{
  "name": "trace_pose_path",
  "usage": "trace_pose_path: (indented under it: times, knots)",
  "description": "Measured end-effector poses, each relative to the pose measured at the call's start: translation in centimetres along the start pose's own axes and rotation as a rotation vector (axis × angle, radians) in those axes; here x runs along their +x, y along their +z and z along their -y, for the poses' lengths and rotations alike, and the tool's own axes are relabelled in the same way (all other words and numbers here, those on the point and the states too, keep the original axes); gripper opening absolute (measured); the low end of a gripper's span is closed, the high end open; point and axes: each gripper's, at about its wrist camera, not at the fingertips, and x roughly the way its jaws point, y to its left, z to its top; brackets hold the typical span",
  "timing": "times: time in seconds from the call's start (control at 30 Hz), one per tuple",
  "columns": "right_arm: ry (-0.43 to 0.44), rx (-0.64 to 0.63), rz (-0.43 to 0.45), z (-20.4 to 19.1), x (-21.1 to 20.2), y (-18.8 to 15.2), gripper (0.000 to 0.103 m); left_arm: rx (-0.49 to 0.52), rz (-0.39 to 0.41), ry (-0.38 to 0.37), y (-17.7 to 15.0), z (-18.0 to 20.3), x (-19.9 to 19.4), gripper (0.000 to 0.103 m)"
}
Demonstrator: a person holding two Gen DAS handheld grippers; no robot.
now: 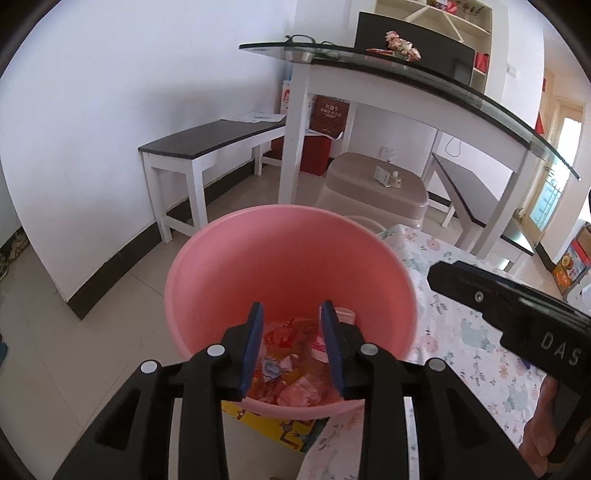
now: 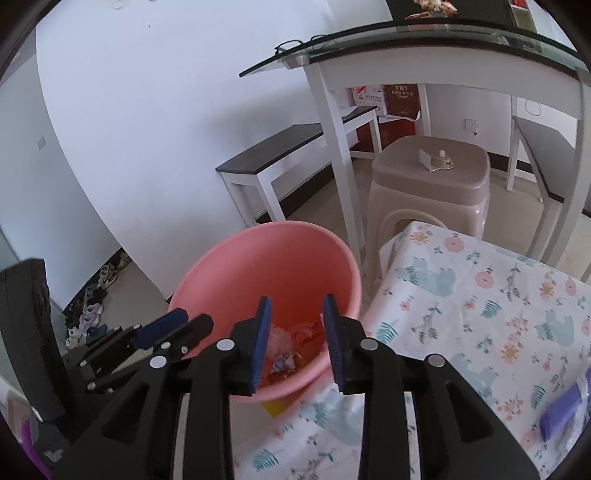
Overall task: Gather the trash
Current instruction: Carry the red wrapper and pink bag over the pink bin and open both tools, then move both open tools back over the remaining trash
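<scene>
From the left wrist, we see the left gripper [image 1: 291, 339] part open and empty above a pink bucket [image 1: 288, 258] holding crumpled wrappers [image 1: 295, 373]. These look light and soft, easiest pinched at a raised fold.

From the right wrist, our right gripper [image 2: 297, 341] hangs part open, empty, over the bucket's rim, beside the flowered worktop [image 2: 480, 314].

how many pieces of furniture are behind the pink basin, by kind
glass-topped table: 1
dark-topped white bench: 2
beige plastic stool: 1
total: 4
</scene>
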Motion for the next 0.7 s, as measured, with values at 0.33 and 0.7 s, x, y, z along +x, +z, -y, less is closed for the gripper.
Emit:
trace_pose_path:
  times: [0.33, 0.7]
  knots:
    - [-0.061, 0.050, 0.039, 3.2, -5.4, -2.7, 0.043, 0.067, 0.003, -0.081, -0.6, 4.3, -1.9, 0.033]
    - [-0.162, 0.096, 0.039, 7.4, -10.5, -6.9, 0.044, 0.152, -0.050, -0.233, -2.5, 10.0, -2.3, 0.034]
